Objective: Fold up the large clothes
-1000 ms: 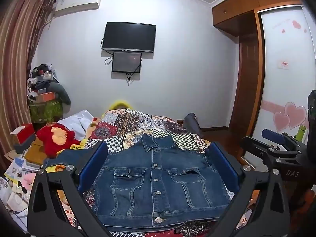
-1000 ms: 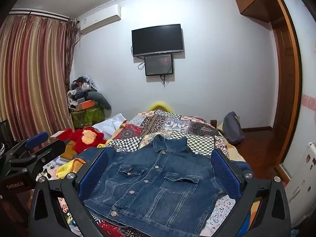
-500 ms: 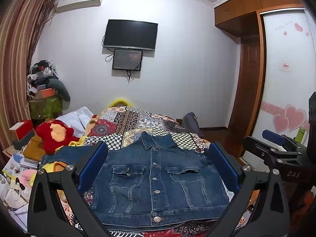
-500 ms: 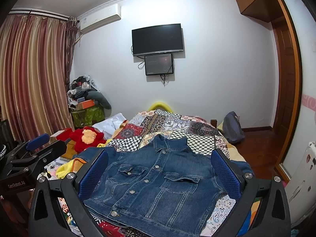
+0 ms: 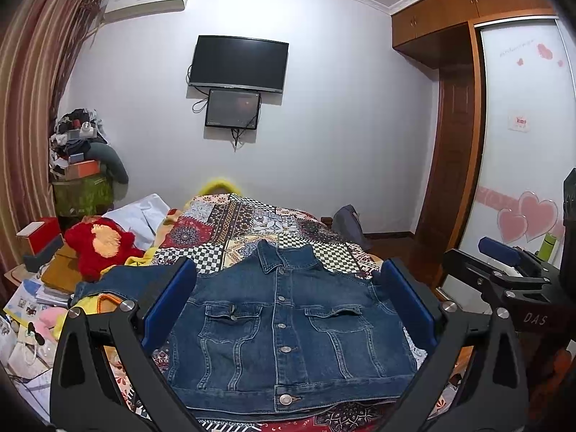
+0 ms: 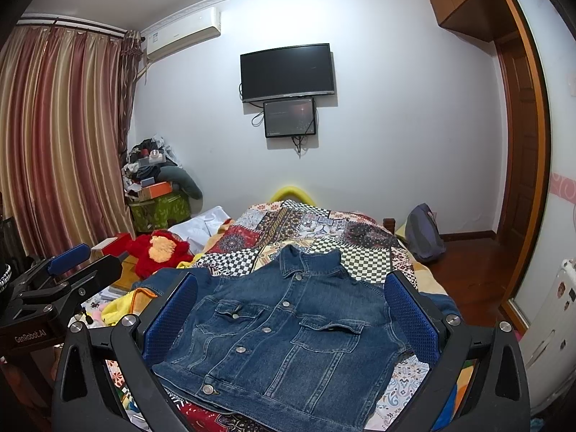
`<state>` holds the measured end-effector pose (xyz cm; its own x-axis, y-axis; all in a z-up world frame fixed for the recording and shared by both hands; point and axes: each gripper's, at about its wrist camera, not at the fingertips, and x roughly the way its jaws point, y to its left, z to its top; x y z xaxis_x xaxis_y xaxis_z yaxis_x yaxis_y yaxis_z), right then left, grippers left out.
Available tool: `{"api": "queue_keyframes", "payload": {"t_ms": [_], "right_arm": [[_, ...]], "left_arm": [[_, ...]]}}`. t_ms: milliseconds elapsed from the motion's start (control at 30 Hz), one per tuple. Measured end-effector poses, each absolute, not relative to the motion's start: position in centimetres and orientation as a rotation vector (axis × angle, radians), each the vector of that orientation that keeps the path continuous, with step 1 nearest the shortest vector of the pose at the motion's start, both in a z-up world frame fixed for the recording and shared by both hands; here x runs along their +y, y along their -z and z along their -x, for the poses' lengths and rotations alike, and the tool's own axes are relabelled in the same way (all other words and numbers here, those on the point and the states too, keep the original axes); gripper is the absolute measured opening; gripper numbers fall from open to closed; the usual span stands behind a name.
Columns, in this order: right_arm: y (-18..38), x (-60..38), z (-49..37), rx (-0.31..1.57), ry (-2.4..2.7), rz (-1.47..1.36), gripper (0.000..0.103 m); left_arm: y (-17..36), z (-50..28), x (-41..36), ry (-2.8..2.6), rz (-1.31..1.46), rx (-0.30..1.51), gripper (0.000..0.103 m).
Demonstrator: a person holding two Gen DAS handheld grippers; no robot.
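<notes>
even, fairly bright indoor light, soft shadows, sharp focus, heavy fisheye bending and dark vignetted corners.

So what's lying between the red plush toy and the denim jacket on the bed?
In the right wrist view, a yellow cloth with orange trim lies between the red plush toy and the denim jacket, by its spread sleeve.

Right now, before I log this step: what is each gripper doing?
Left gripper: open, holding nothing, above the blue denim jacket.
Right gripper: open, holding nothing, above the same jacket.
</notes>
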<state>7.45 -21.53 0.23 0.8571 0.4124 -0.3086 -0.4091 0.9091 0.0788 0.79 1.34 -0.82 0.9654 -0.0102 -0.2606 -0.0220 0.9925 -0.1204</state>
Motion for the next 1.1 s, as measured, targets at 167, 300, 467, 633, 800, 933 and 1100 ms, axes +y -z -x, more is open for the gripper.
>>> {"api": "queue_keyframes", "payload": {"t_ms": [167, 300, 467, 633, 800, 933, 1100], "right_arm": [[-0.49, -21.55, -7.29, 0.325, -0.432, -0.007, 0.103], [-0.69, -21.68, -7.18, 0.325, -0.432, -0.006, 0.103], [-0.38, -21.45, -7.17, 0.322, -0.433, -0.005, 0.103], [-1.03, -21.86, -7.2, 0.323, -0.433, -0.007, 0.103], [-1.01, -21.81, -7.19, 0.322, -0.433, -0.006, 0.103], [-0.97, -21.82, -7.18, 0.322, -0.433, -0.006, 0.103], [-1.05, -21.86, -7.31, 0.326, -0.433, -0.007, 0.103]], "left_arm": [[0.76, -0.68, 1.23, -0.006, 0.121, 0.261, 0.103], [0.77, -0.73, 1.22, -0.004, 0.121, 0.261, 0.103], [0.73, -0.73, 1.16, -0.003, 0.124, 0.261, 0.103], [0.75, -0.82, 1.08, 0.001, 0.126, 0.264, 0.103], [0.7, -0.78, 1.06, 0.002, 0.125, 0.262, 0.103], [0.72, -0.79, 1.04, 0.001, 0.125, 0.263, 0.103], [0.74, -0.76, 1.04, 0.002, 0.126, 0.264, 0.103]]}}
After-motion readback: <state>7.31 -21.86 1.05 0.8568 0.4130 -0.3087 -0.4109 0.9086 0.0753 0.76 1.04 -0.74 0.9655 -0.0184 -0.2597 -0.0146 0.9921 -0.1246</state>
